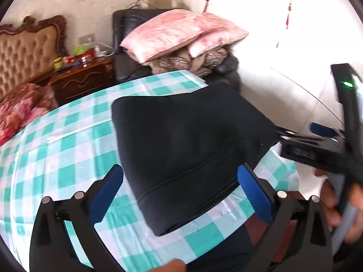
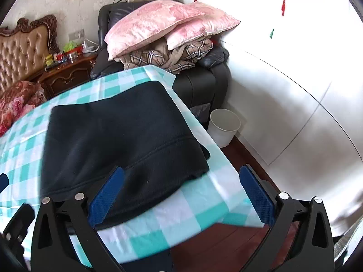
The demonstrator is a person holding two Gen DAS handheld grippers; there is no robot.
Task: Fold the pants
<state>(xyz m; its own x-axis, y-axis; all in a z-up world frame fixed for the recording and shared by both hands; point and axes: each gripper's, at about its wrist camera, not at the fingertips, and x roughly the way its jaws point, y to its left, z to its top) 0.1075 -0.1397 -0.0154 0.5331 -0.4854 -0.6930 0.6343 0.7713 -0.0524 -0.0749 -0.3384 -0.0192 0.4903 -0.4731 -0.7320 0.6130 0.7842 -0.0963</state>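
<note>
Dark navy pants (image 1: 188, 149) lie folded into a flat, thick rectangle on a table with a teal and white checked cloth (image 1: 56, 149). The pants also show in the right wrist view (image 2: 113, 140), near the table's right edge. My left gripper (image 1: 181, 195) is open and empty, its blue pads either side of the pants' near edge, above it. My right gripper (image 2: 181, 197) is open and empty over the near right corner of the table (image 2: 172, 222). In the left wrist view the right gripper (image 1: 317, 142) shows at the right, beside the pants.
A black armchair (image 2: 199, 83) piled with pink pillows (image 2: 158, 22) and plaid bedding stands behind the table. A white waste bin (image 2: 223, 127) sits on the floor to the right. A wooden nightstand (image 2: 68, 72) with small items and a tufted headboard stand at left.
</note>
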